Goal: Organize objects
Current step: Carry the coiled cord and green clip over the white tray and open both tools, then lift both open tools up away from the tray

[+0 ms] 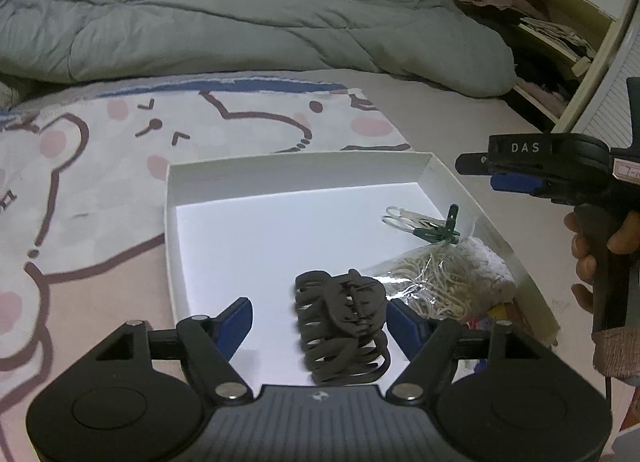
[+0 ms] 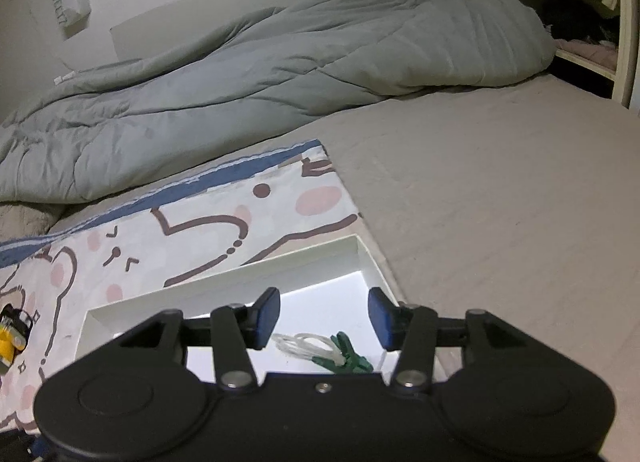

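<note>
Bed [image 1: 460, 102] fills both views, with a grey duvet [image 1: 200, 22] heaped across the top of each frame. A cartoon-print blanket [image 1: 80, 182] covers the left half of the left wrist view.

White box [image 1: 172, 246] sits centre frame on the blanket, open-topped, floor mostly bare. Contents crowd its right side: a clear bag of pale elastic bands [image 1: 436, 282], above it green clips [image 1: 440, 230] with whitish loops beside them.

Dark claw hair clip [image 1: 340, 326], lower centre of the left view, lies inside the box between my left gripper [image 1: 320, 322] fingers. My left jaws are spread wide: the clip sits close against the right-hand pad, well apart from the left one. I judge it released or not yet gripped, not held.

Risks: the clip's open teeth could snag the pad next to it as I lift away, dragging it back out. It also lies near the bag; a sideways pull could knock the two together.

My right gripper [image 2: 324, 320] hovers over the box's far right corner, jaws parted and holding nothing, green clips showing below them. In the left view it enters from the right edge, pointing left, my right hand [image 1: 600, 246] wrapped round its handle. A yellow object [image 2: 10, 336], lower left of the right view, lies outside the box.
</note>
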